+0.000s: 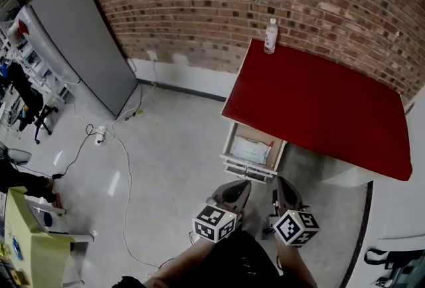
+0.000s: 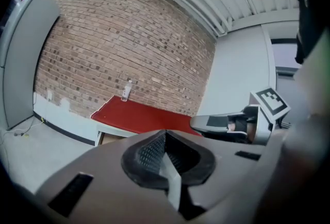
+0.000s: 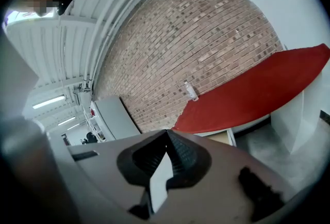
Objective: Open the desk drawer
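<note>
Head view shows the left gripper and right gripper pressed together, empty, clear of the drawer, which stands pulled out under the desk. The opening looks done; any next move needs only a further pull on its front.

The worktop hides the back of the drawer. A pale thing lies inside (paper or plastic, too small to tell). The label on the bottle is too small to read.
</note>
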Demonstrator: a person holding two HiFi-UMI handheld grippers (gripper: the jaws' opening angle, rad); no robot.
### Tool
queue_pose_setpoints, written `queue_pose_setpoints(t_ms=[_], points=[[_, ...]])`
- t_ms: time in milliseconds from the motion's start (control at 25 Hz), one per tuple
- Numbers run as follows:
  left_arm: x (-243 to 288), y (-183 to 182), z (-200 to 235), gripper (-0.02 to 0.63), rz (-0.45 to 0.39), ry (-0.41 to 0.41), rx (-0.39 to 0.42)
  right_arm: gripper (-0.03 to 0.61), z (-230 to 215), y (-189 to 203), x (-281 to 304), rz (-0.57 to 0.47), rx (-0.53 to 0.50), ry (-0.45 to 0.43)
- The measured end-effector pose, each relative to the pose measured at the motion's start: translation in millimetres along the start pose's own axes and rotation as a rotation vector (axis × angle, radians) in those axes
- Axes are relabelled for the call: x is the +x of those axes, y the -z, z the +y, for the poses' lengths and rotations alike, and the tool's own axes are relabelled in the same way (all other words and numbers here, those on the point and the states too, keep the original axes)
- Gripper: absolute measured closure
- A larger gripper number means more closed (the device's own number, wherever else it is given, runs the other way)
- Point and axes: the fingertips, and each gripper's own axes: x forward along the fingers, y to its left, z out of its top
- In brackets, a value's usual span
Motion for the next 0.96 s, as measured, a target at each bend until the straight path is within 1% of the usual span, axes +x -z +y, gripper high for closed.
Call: queue_pose_setpoints(t_ms=[240, 440, 760, 960], points=[[-9, 5, -6, 0.604, 0.0, 0.008, 0.004, 0.566, 6, 10, -14, -0.011, 0.003, 0.002], [-14, 10, -9, 0.604, 0.001, 0.013, 0.0, 0.566, 14, 12, -18, -0.015, -0.026, -0.01], [-27, 9, -7, 0.604, -0.038, -0.028, -0.01, 0.566, 20, 20, -27, -0.008, -0.028, -0.015], [-33, 13, -10, 0.604, -0.038, -0.032, -0.019, 0.566, 21, 26, -32, -0.001, -0.03, -0.017]])
